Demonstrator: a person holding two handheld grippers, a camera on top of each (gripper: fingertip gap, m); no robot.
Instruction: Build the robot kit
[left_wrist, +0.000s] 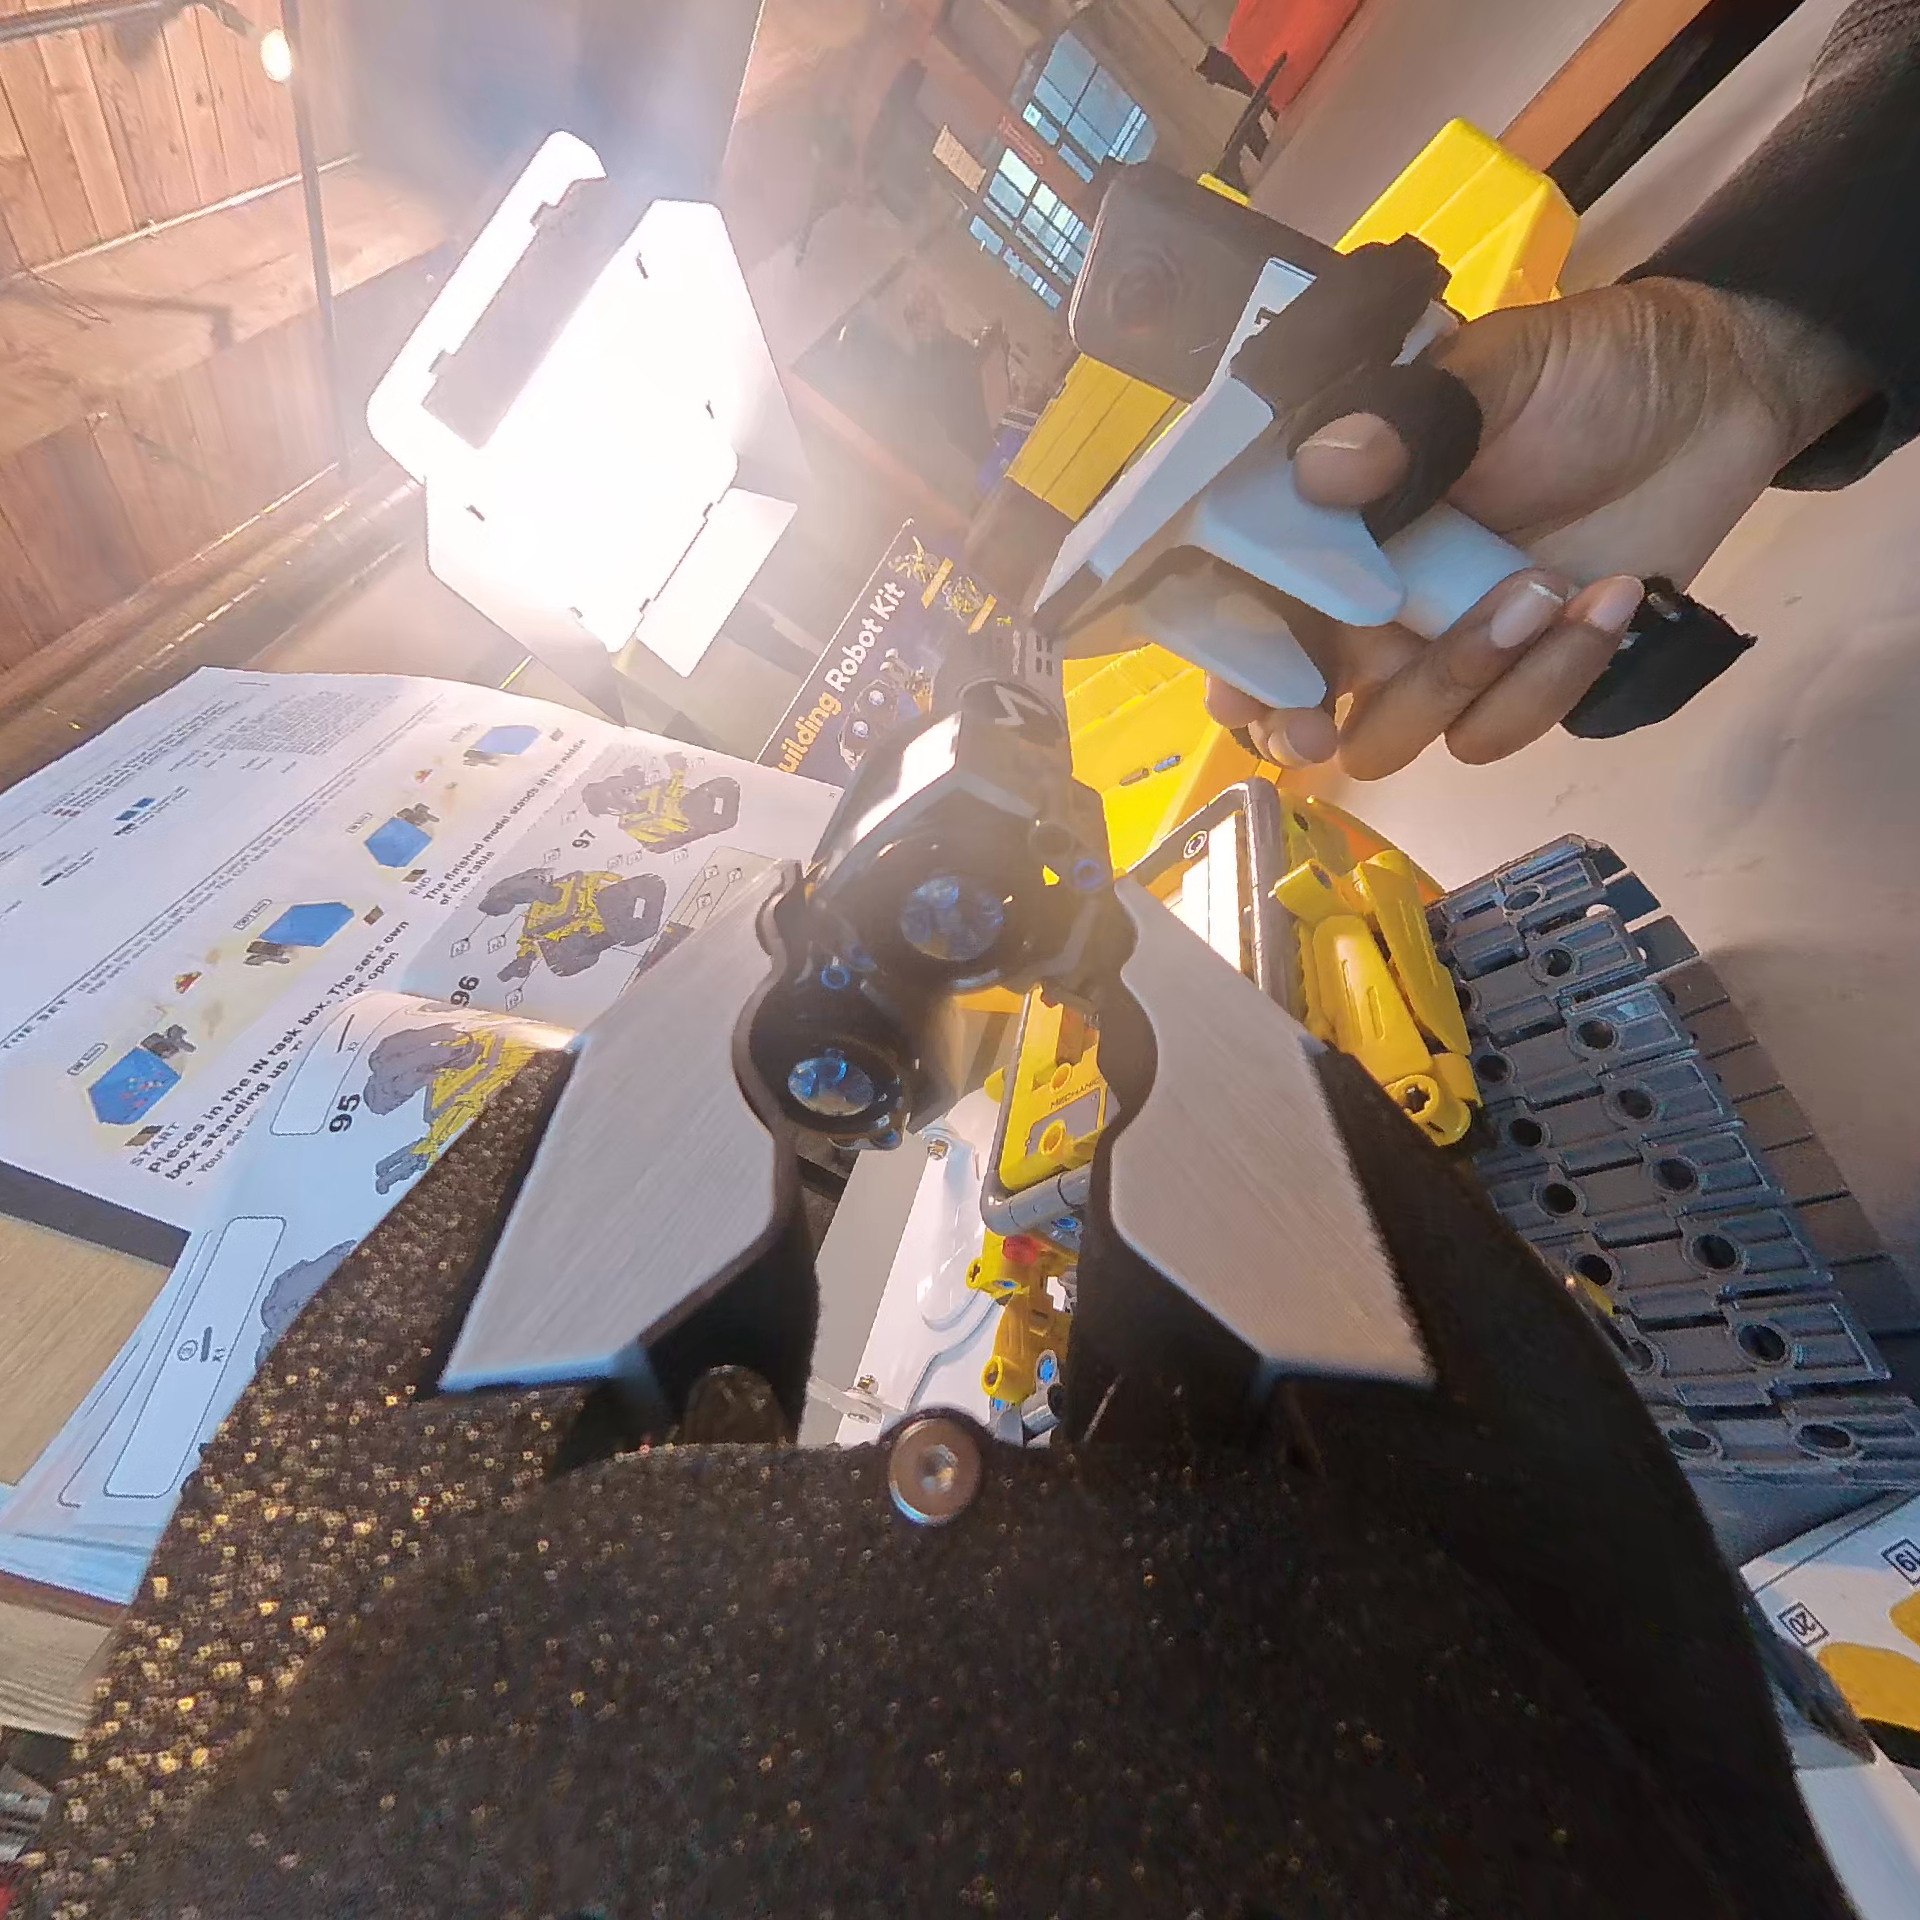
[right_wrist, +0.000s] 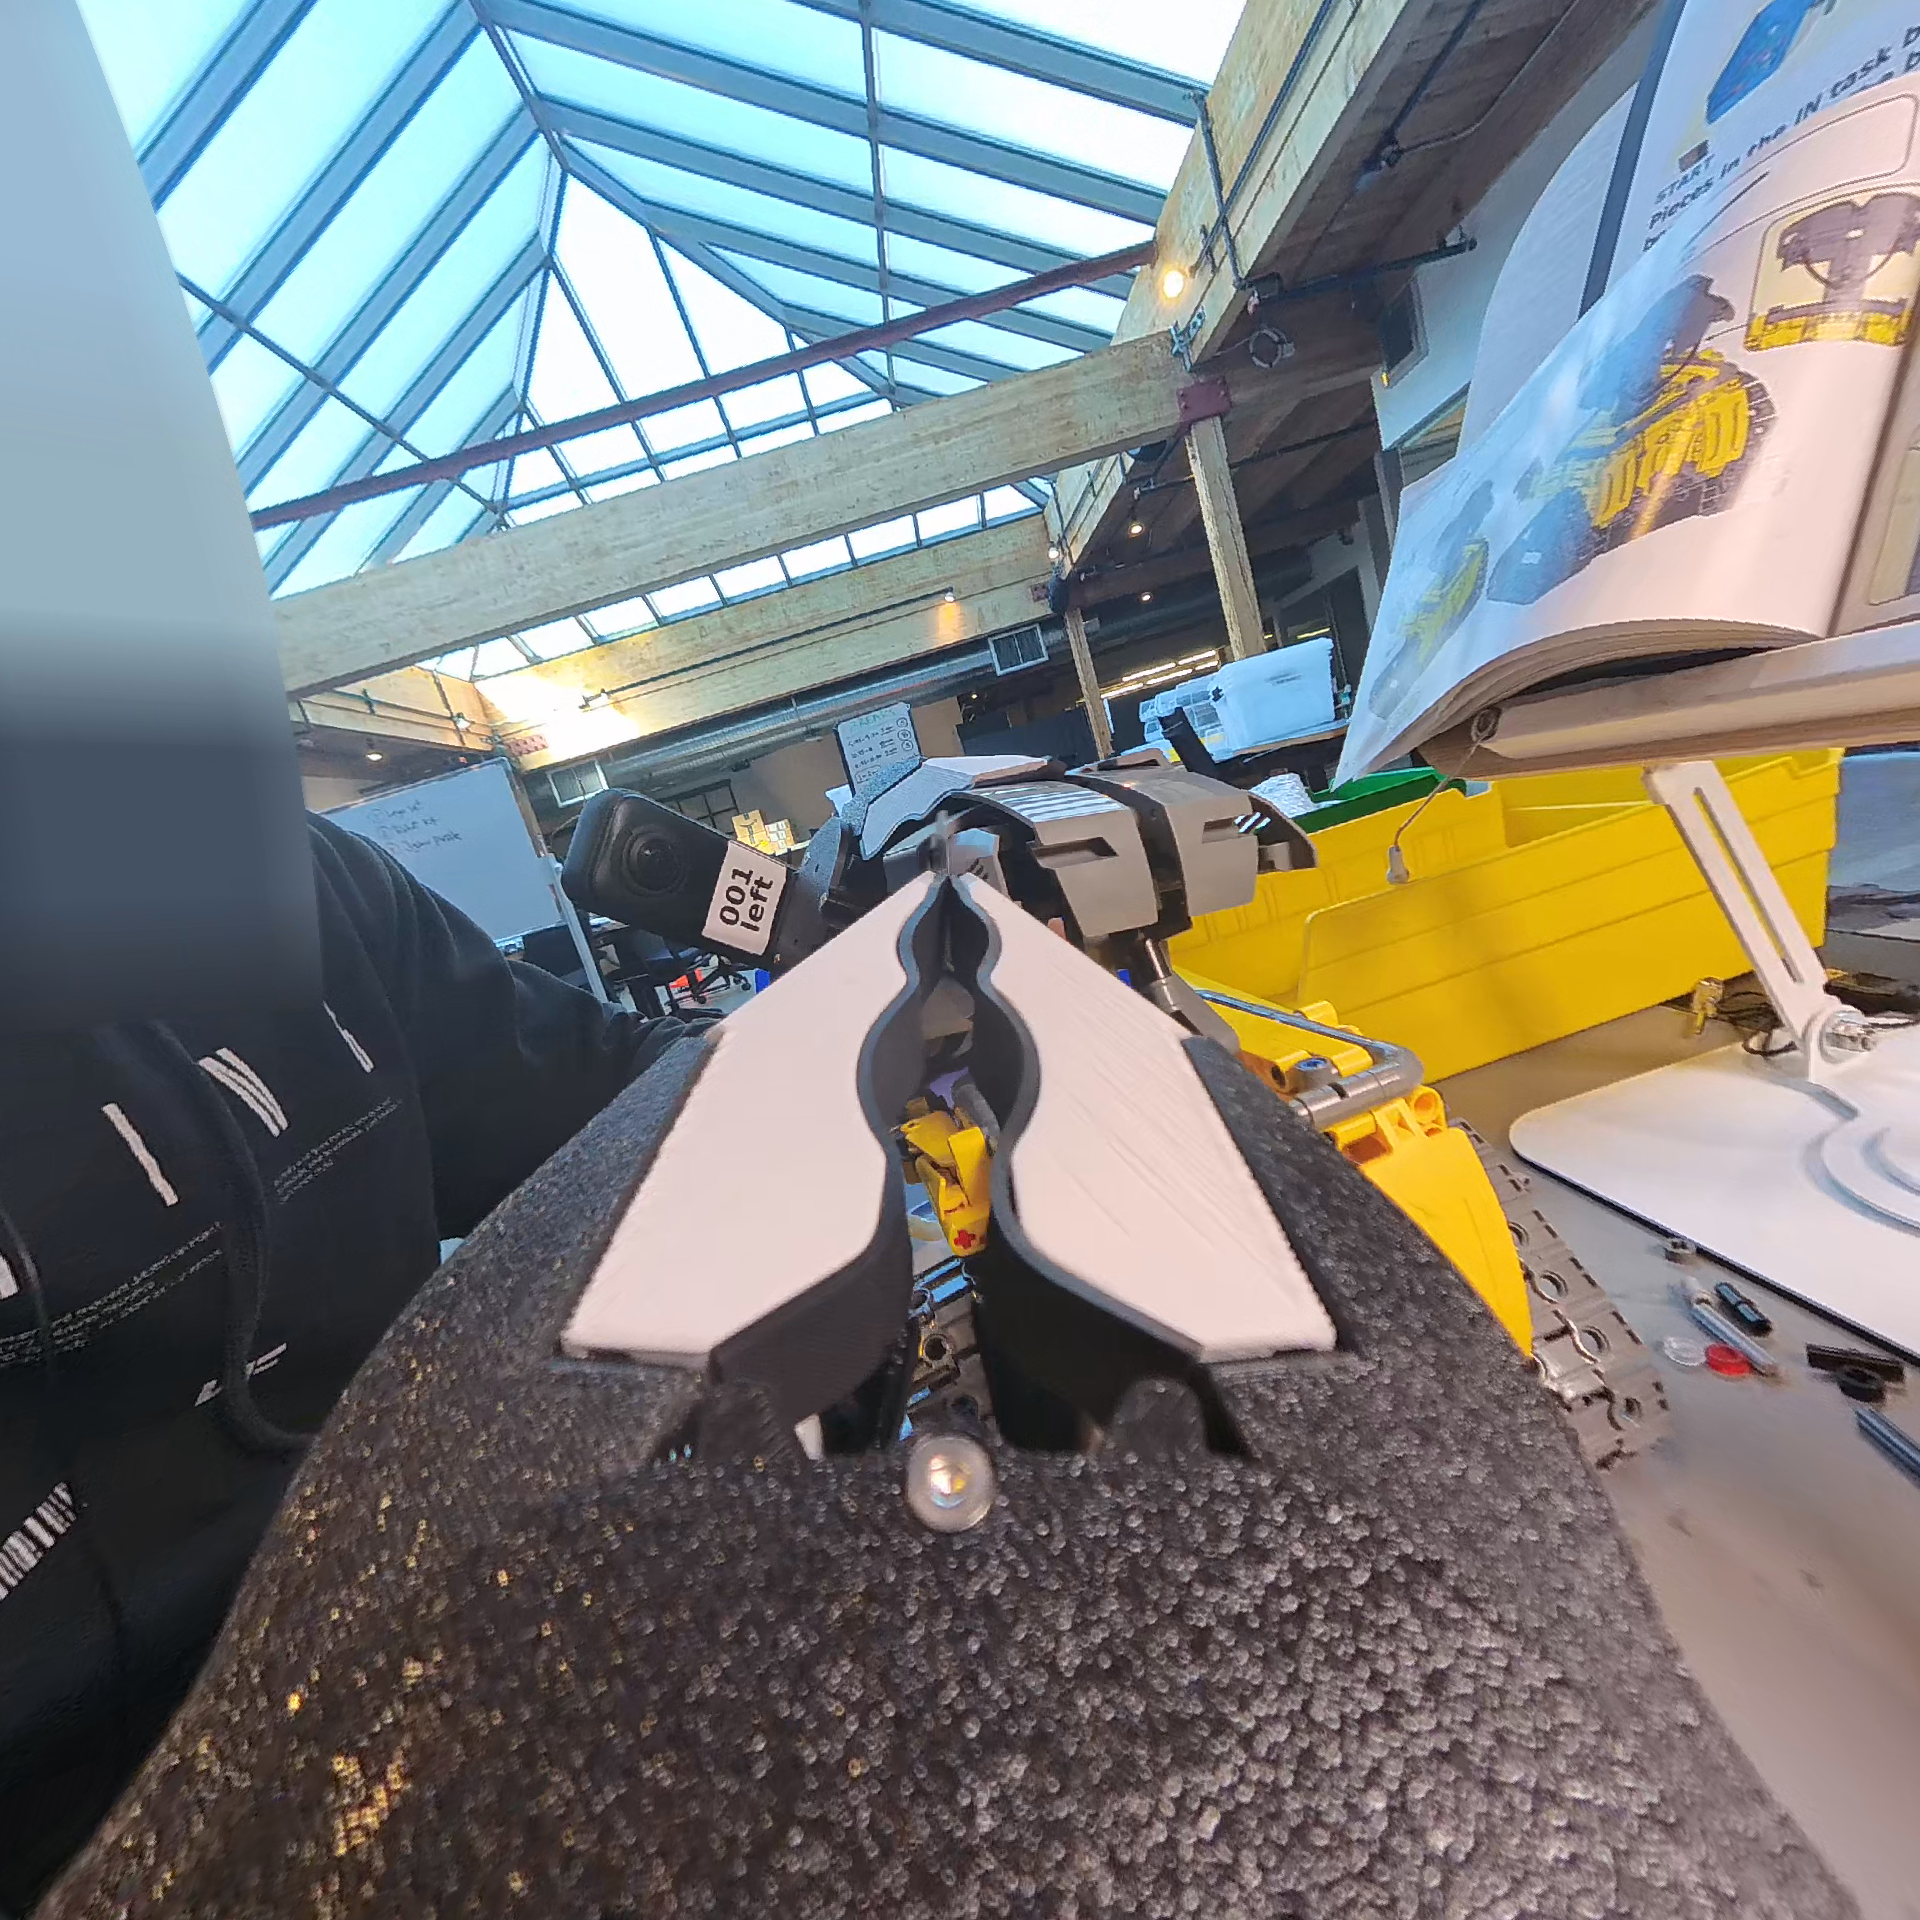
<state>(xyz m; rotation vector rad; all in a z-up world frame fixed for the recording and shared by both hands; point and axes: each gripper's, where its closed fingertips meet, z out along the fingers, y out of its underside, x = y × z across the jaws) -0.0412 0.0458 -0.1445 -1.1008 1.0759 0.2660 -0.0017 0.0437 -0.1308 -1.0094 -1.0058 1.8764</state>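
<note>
A yellow and grey tracked robot model (left_wrist: 1371, 997) stands on the table, with grey treads (left_wrist: 1662, 1143). My left gripper (left_wrist: 951, 914) is shut on its black head (left_wrist: 935, 935), which has two round lens eyes; one finger lies on each side. My right gripper (left_wrist: 1047, 615), held by a hand, comes in from the upper right with its tips against the top rear of the head. In the right wrist view the right gripper (right_wrist: 940, 881) is shut, its tips meeting at the grey head (right_wrist: 1101, 831). Whether it pinches a small piece there is unclear. The left gripper's camera (right_wrist: 649, 862) shows beyond.
An open instruction booklet (left_wrist: 312, 883) rests on a white stand (right_wrist: 1766, 914) beside the model. Yellow bins (right_wrist: 1507, 914) stand behind, next to a dark blue kit box (left_wrist: 883, 665). Small loose parts (right_wrist: 1725, 1351) lie on the table. A person in a black hoodie (right_wrist: 208, 1143) is close. The tips of one gripper are about 5 centimeters away from the tips of the other.
</note>
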